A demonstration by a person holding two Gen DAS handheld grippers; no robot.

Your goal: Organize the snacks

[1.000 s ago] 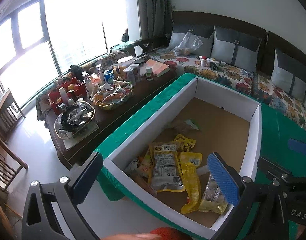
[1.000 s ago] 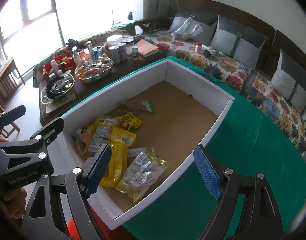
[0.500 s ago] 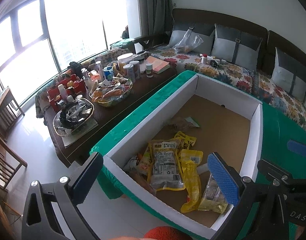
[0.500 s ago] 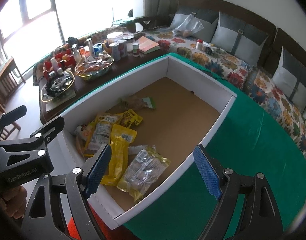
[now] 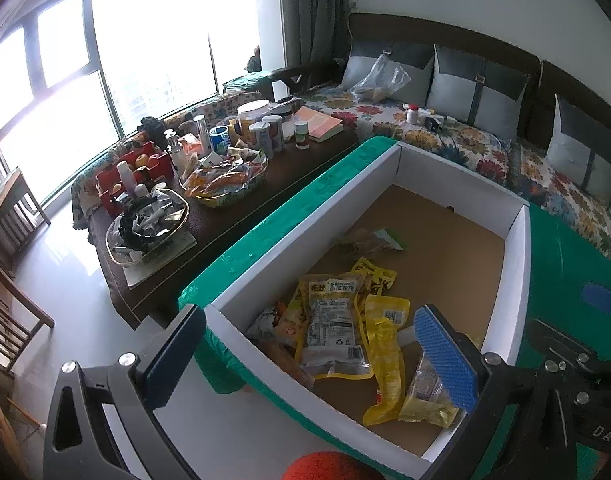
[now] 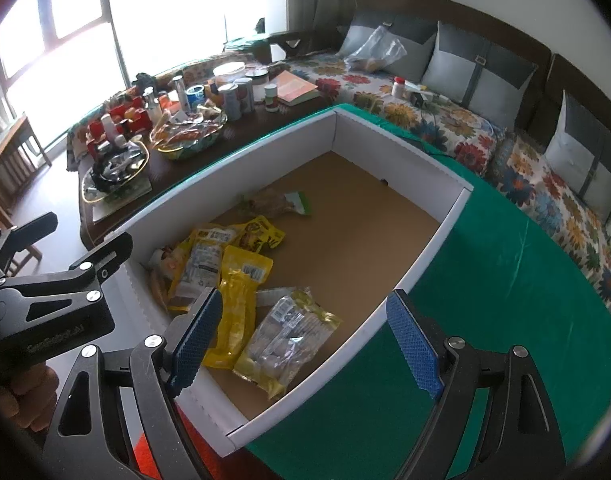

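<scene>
A white cardboard box [image 5: 305, 240] [image 6: 425, 240] with a brown floor sits on a green cloth. Several snack packets lie at its near end: a yellow peanut packet [image 5: 333, 332] [image 6: 203, 260], a long yellow packet [image 5: 385, 352] [image 6: 237, 300], a clear packet with yellow trim [image 6: 285, 340] [image 5: 425, 396] and a brownish packet with a green tab [image 5: 369, 240] [image 6: 273, 202] farther in. My left gripper [image 5: 309, 364] is open and empty above the box's near corner. My right gripper [image 6: 305, 344] is open and empty above the clear packet.
A dark coffee table [image 5: 273, 184] left of the box holds a bowl of snacks [image 5: 225, 180] [image 6: 189, 136], a glass tray [image 5: 145, 224], cans and jars. A floral sofa [image 5: 445, 140] with grey cushions runs behind. A wooden chair [image 5: 5, 300] stands far left.
Both views have shifted slightly; the box sits a little lower in the frames. Both grippers stay open and empty. The snacks have not moved.
</scene>
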